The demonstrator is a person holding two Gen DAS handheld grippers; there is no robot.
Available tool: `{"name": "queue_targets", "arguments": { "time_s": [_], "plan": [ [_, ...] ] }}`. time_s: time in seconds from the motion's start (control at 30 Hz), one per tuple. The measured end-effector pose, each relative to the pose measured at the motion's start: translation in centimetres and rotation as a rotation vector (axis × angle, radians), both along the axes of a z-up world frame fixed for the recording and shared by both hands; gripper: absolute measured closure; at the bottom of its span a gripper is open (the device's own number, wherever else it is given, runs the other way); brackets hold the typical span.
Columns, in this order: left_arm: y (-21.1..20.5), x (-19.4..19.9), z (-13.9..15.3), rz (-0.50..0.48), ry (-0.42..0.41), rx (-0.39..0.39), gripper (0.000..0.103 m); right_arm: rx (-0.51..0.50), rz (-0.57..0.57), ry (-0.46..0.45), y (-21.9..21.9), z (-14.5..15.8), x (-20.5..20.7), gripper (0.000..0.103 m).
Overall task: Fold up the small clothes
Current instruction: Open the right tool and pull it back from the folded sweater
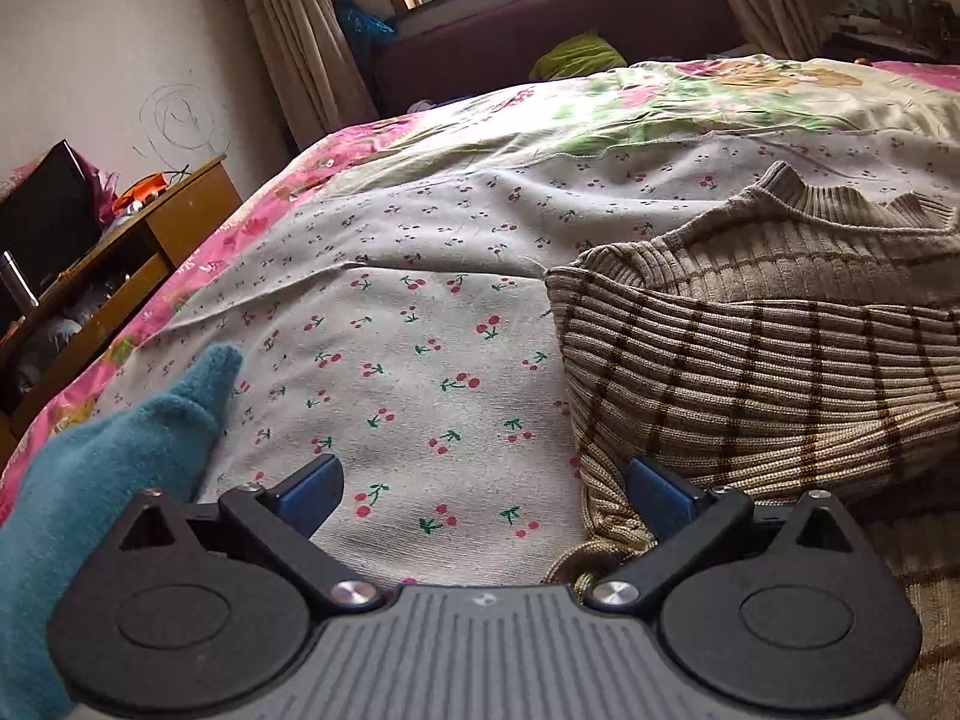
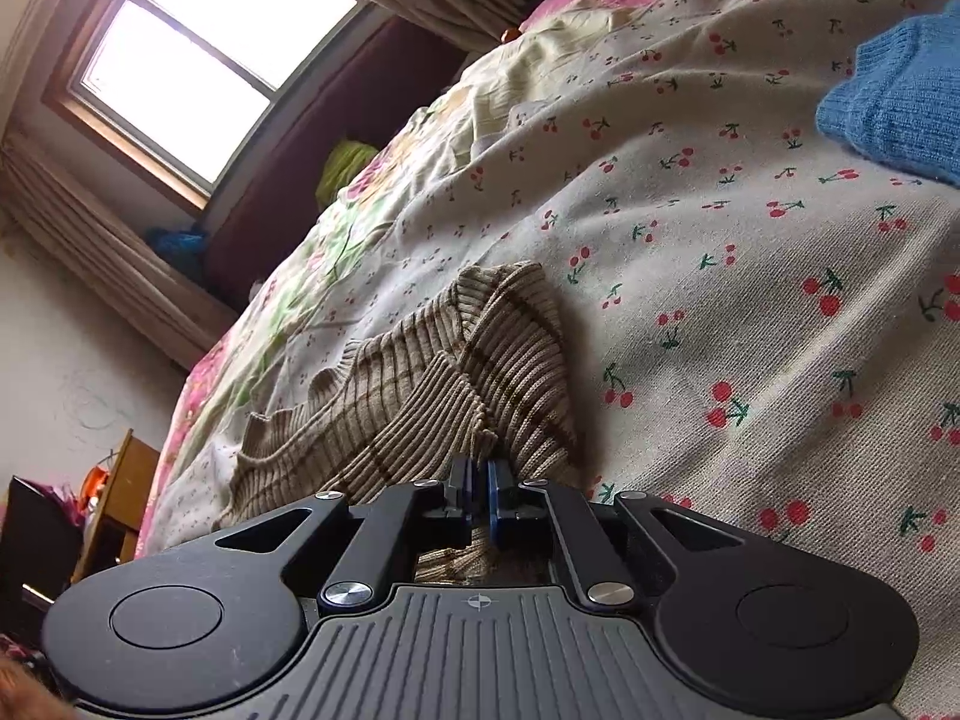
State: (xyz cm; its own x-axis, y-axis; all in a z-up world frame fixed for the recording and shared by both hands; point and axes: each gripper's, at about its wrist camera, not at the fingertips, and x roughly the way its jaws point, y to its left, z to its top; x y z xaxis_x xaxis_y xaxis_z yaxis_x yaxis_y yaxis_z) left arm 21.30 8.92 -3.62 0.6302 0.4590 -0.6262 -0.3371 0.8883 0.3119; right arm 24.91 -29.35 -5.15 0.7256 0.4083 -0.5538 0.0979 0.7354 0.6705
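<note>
A small brown striped ribbed sweater (image 1: 762,354) lies on a cherry-print cloth (image 1: 408,348) spread on the bed. My left gripper (image 1: 483,489) is open, low over the cloth, its right finger (image 1: 660,492) touching the sweater's left edge. In the right wrist view the sweater (image 2: 420,384) lies bunched ahead. My right gripper (image 2: 480,489) is shut on a fold of the sweater's near edge. The cherry-print cloth (image 2: 750,300) spreads to the right.
A teal garment (image 1: 114,468) lies at the left of the cloth. A blue knit garment (image 2: 894,102) lies at the far right. A wooden desk (image 1: 126,252) stands left of the bed. A dark headboard (image 1: 540,30) and window lie beyond.
</note>
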Motion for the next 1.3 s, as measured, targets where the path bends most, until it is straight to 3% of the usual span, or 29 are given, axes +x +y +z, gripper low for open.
{"name": "queue_targets", "arguments": {
  "time_s": [0.13,0.33,0.37,0.47,0.7,0.9,1.07,1.17,1.3],
  "plan": [
    [-0.4,-0.3,0.7,-0.01,-0.023,0.003,0.0,-0.02,-0.019,-0.054,-0.1,0.9,-0.7,0.098],
    [-0.3,-0.7,0.4,-0.017,-0.012,-0.01,0.0,-0.026,-0.025,-0.001,-0.7,0.4,-1.1,0.097],
    [-0.1,-1.0,0.8,-0.015,-0.024,-0.024,0.0,-0.043,-0.025,-0.015,-0.7,0.9,-1.5,0.092],
    [0.3,-1.8,0.9,-0.024,-0.019,-0.031,0.0,-0.129,0.008,-0.065,0.0,2.1,-3.0,0.092],
    [1.9,-4.1,1.1,-0.021,0.025,-0.083,0.0,-0.243,0.098,0.045,1.6,2.0,-6.7,0.092],
    [4.1,-8.1,2.2,-0.041,0.034,-0.187,0.0,-0.306,0.163,0.065,2.0,4.7,-11.5,0.09],
    [4.3,-12.4,3.8,-0.113,0.071,-0.25,0.0,-0.337,0.269,0.108,2.3,6.5,-16.1,0.085],
    [4.1,-15.4,4.6,-0.167,0.093,-0.302,0.0,-0.357,0.301,0.139,2.3,6.9,-18.5,0.076],
    [3.6,-18.6,4.7,-0.204,0.132,-0.354,0.0,-0.371,0.32,0.184,2.0,6.8,-20.9,0.075]
  ]
}}
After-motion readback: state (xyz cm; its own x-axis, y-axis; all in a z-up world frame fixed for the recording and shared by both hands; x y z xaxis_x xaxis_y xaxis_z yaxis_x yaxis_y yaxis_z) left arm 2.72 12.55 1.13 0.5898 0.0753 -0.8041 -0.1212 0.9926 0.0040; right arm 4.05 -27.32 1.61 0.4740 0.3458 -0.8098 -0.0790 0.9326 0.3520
